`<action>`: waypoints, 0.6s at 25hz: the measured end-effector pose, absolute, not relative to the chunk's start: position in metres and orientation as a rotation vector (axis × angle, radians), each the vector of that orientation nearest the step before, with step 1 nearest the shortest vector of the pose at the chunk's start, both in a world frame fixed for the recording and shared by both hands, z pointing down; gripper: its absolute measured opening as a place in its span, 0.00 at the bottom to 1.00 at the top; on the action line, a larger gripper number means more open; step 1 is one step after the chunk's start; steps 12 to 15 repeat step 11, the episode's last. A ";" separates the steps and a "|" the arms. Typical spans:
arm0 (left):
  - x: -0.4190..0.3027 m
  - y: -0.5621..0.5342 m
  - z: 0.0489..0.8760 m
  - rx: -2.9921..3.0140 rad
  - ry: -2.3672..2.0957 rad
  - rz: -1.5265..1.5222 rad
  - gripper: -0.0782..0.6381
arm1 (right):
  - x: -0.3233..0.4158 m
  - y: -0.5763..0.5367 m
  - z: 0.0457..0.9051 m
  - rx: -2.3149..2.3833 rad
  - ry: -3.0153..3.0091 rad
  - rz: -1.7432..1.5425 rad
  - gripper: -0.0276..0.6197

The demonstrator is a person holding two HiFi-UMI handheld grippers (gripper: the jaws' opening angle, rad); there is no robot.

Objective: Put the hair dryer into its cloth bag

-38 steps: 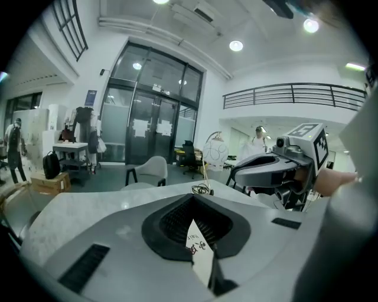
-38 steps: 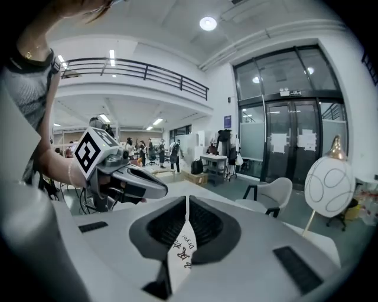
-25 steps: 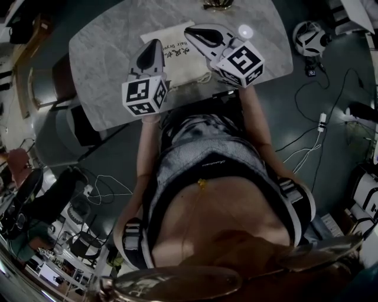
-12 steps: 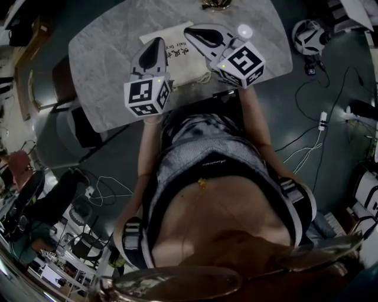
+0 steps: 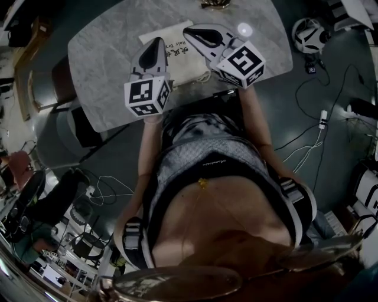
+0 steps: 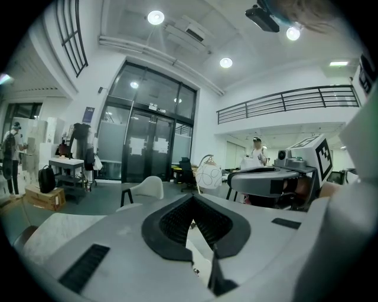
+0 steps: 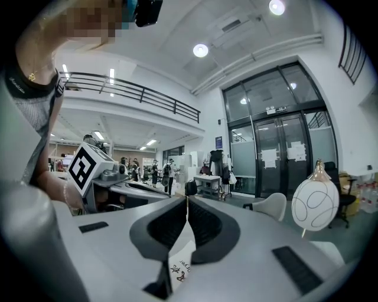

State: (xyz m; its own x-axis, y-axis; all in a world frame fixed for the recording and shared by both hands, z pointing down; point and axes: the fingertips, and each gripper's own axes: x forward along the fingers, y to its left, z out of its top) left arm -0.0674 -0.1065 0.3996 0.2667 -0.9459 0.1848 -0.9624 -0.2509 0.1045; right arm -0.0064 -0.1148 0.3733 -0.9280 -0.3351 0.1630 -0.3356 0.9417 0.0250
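Note:
The cream cloth bag (image 5: 179, 58) with dark print lies flat on the grey marble table (image 5: 100, 56). It also shows under the jaws in the left gripper view (image 6: 198, 248) and the right gripper view (image 7: 180, 263). My left gripper (image 5: 157, 41) hovers over the bag's left part, its jaws shut with nothing between them (image 6: 192, 198). My right gripper (image 5: 188, 28) is over the bag's far right corner, also shut and empty (image 7: 186, 199). Both point roughly level across the table. No hair dryer shows in any view.
A white globe lamp (image 5: 245, 29) stands on the table just right of my right gripper (image 7: 316, 203). A small gold object (image 5: 217, 5) sits at the far edge. Chairs (image 5: 62, 79) stand left of the table. Cables and a white helmet-like thing (image 5: 310, 38) lie on the floor.

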 end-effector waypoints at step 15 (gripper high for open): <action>-0.064 -0.107 0.400 2.325 -1.785 0.121 0.12 | -0.003 -0.115 0.374 0.501 -2.920 0.000 0.15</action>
